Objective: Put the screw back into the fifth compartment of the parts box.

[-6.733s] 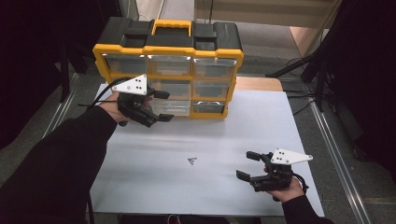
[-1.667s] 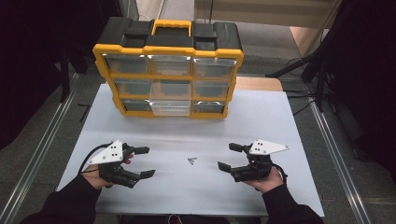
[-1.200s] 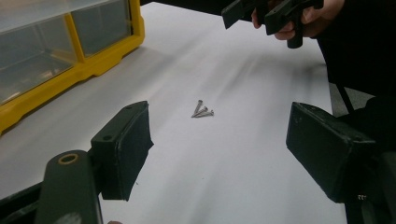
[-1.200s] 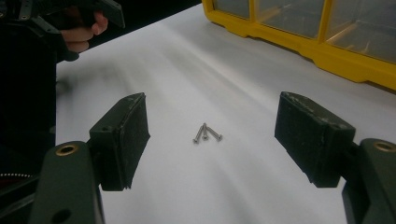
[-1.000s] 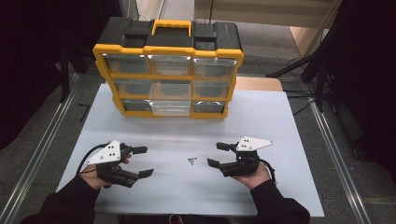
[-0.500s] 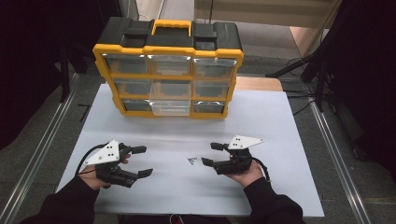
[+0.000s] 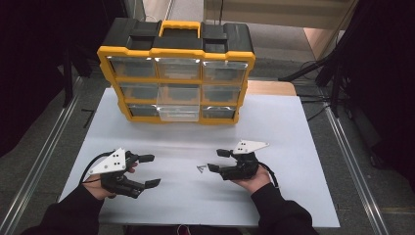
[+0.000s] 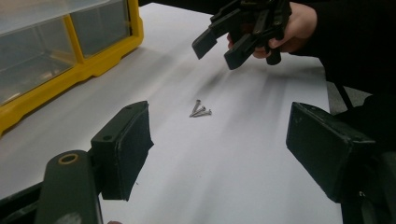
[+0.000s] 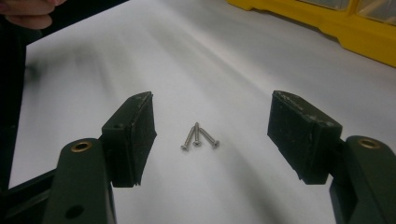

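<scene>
A white table (image 7: 293,127) took up most of the high view, with grey floor and metal rails along both sides. At its far edge stood a yellow and black organiser case (image 7: 177,73), upright, its clear drawers facing the person and its yellow handle on top; the middle drawer of the bottom row was pulled out a little from the front.

Two dark sleeves came in from the near edge. The left gripper (image 7: 147,170) sat low over the near left part of the table, its jaws spread wide with nothing between them. The right gripper (image 7: 215,160) was held near the table's middle, pointing towards the left one; its jaws had just been closing a little but stood well apart, holding nothing.

Three small silver screws (image 9: 198,136) lay bunched on the bare table, their tips fanning out from one another. In the right gripper view they sat between the two black pads (image 9: 136,135), touching neither. In the high view the screws (image 7: 201,169) lay just in front of that gripper's tips, well apart from the left gripper.
</scene>
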### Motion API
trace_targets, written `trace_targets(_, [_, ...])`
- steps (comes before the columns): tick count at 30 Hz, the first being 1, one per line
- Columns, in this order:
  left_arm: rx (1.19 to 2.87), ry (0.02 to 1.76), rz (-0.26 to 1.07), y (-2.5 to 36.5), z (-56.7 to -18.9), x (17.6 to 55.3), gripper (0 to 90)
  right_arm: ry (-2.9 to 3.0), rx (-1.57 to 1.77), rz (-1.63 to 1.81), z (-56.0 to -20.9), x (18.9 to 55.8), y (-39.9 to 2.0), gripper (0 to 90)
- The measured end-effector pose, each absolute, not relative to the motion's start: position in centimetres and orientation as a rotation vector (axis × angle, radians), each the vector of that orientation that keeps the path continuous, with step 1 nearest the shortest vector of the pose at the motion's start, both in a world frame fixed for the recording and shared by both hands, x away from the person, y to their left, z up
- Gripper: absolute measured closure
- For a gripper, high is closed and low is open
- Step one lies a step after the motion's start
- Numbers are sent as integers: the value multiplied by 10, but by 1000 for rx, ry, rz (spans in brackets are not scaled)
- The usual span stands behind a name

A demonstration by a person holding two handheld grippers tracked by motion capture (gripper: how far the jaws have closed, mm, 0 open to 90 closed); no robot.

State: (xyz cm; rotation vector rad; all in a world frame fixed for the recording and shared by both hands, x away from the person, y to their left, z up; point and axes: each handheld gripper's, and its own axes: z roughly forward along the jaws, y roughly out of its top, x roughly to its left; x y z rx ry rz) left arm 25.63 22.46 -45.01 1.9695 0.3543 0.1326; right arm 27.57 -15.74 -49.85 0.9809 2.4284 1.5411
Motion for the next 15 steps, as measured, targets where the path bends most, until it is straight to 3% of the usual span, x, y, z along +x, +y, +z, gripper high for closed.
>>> trace_targets(15, [1982, 336, 120, 223, -451, 257, 218, 2474, 961, 1407, -513, 287, -142, 375])
